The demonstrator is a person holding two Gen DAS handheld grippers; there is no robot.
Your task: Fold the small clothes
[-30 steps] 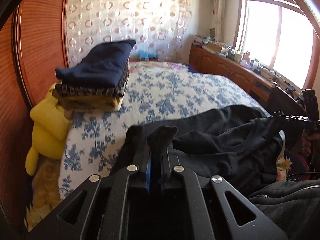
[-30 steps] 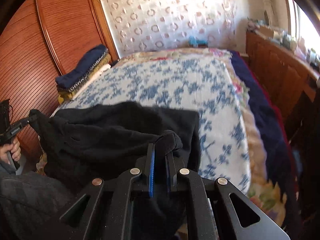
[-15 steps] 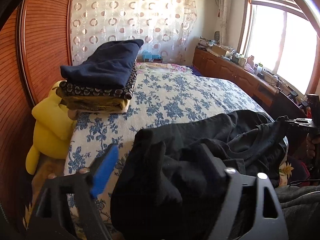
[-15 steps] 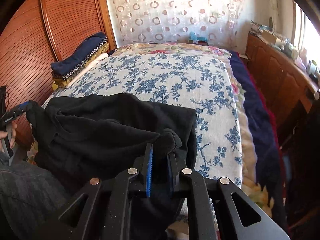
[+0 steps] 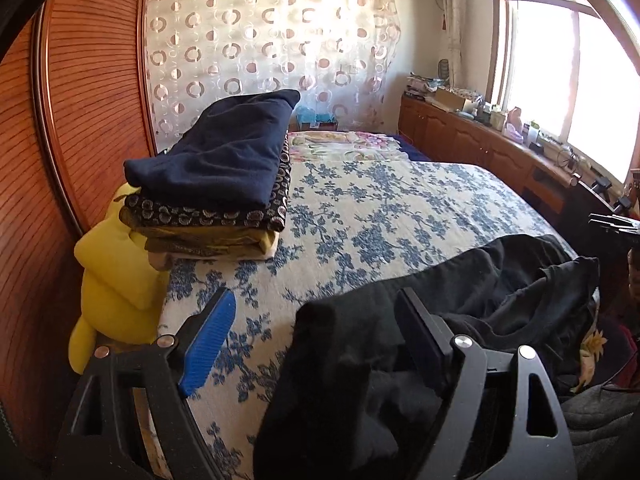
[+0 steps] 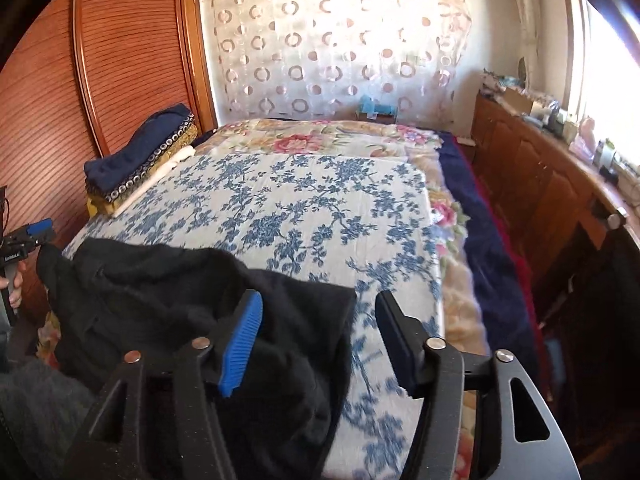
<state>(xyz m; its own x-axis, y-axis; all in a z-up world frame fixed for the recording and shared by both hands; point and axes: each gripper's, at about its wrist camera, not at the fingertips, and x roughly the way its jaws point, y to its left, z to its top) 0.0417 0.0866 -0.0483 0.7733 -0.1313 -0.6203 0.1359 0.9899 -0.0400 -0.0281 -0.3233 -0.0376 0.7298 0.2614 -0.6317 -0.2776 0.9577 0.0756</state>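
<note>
A black garment (image 5: 500, 280) lies bunched across the near end of the bed, also seen in the right wrist view (image 6: 160, 292). My left gripper (image 5: 316, 328) is open over its left corner; the cloth lies loose between the blue pad (image 5: 212, 336) and the black finger, gripped by neither. My right gripper (image 6: 320, 332) has its jaws opening over the other corner. That cloth rests against the blue pad (image 6: 242, 344), and the far finger stands clear of it. Each gripper shows at the edge of the other's view: left (image 6: 34, 234), right (image 5: 612, 224).
The bed carries a blue floral sheet (image 5: 380, 220) (image 6: 300, 208). A stack of folded clothes (image 5: 216, 176) (image 6: 136, 160) sits at its left side, next to a yellow plush toy (image 5: 116, 280). A wooden wardrobe (image 5: 80, 120) stands left, a low cabinet (image 6: 540, 184) under the window right.
Both grippers were shut on the black garment's corners. The left let go first, the right just now, and the cloth has slumped onto the bed.
</note>
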